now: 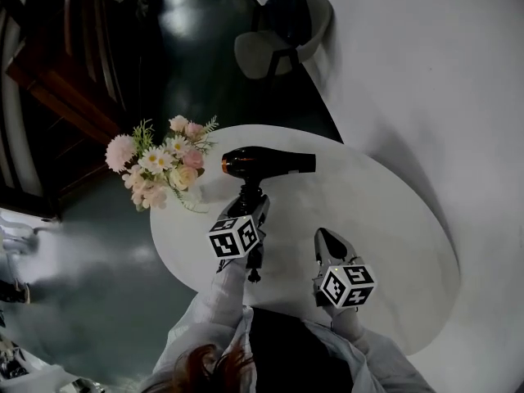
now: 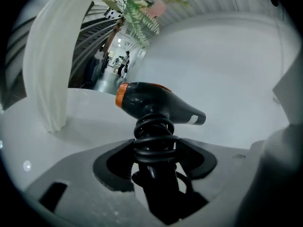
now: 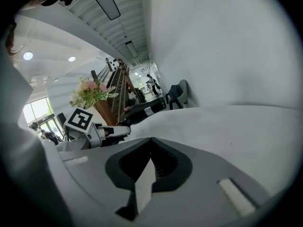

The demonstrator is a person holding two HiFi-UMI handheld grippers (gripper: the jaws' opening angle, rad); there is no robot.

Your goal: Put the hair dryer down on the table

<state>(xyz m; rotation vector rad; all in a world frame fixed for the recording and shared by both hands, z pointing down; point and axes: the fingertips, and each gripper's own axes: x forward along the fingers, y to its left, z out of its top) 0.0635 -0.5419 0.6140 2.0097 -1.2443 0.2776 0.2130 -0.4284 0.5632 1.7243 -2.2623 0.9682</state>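
The left gripper (image 1: 250,199) is clamping its jaws on the handle of the hair dryer (image 1: 266,163), with the pads pressing on the black cord (image 2: 154,131) that is coiling in tight loops round that handle. The hair dryer is sitting over the 11 o'clock part of the round white desk (image 1: 385,228), its handle running back toward 6 o'clock into the jaws. Its body is lying crosswise with the nozzle pointing to 3 o'clock in the head view. Whether the body is resting on the desk or hanging just above it I cannot tell. The hair dryer is showing a glossy black shell, fat at the rear and tapering to a narrower barrel. An orange ring (image 1: 224,164) is circling its rear end at 9 o'clock, and a small white label (image 2: 193,120) is sitting near the nozzle tip. The right gripper (image 1: 327,240) is hovering over the desk at about 5 o'clock of the hair dryer and well apart from it. Its jaws are meeting at the tips with nothing between them, pointing toward 12 o'clock. A bunch of pink and white flowers (image 1: 164,158) is standing at the desk's 10 o'clock edge, just beside the orange end. A chair (image 1: 282,35) is standing beyond the desk at 12 o'clock against the pale wall.
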